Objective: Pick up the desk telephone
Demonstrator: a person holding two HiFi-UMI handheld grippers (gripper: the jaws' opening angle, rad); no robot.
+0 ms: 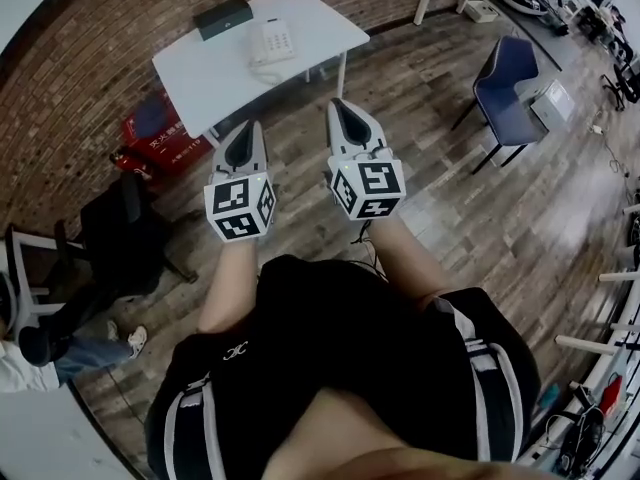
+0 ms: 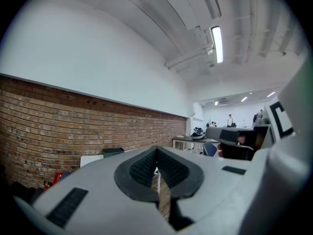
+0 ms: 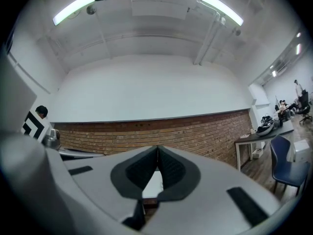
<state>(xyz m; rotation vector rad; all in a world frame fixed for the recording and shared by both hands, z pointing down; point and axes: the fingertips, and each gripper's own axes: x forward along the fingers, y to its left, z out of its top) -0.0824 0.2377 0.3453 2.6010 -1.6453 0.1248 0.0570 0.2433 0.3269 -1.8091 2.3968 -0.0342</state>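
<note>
1. Nearest the camera: the person's torso in black clothing with white stripes (image 1: 330, 368). Both bare forearms reach forward from it.
2. Left hand-held gripper (image 1: 247, 130), with its marker cube (image 1: 240, 206) toward the person. Its jaws are pressed together and nothing lies between them. The left gripper view shows the two dark ribbed pads meeting along one seam (image 2: 157, 150).
3. Right hand-held gripper (image 1: 340, 106), just beside the left one and reaching slightly further forward, with its marker cube (image 1: 367, 188). The jaws are likewise closed and empty, and in the right gripper view the pads meet at the tip (image 3: 157, 148).
4. Wooden floor (image 1: 450, 208). It lies beneath both grippers, which hang in the air well apart from the furniture ahead.
5. Red crate (image 1: 155, 128), on the floor at the near left corner of the white surface. A black office chair (image 1: 125, 233) stands further left, and a blue chair (image 1: 505, 83) stands off to the right.
6. White surface (image 1: 200, 68), beyond the gripper tips. The desk telephone (image 1: 272, 41) — white, with its keypad facing up — sits on it toward the far edge, touched by neither gripper.
7. Black box (image 1: 222, 16), on the same surface just left of the telephone, at the far corner.
8. Brick wall (image 1: 90, 38) — the backdrop behind the surface. It also runs across both gripper views beneath a white upper wall.
</note>
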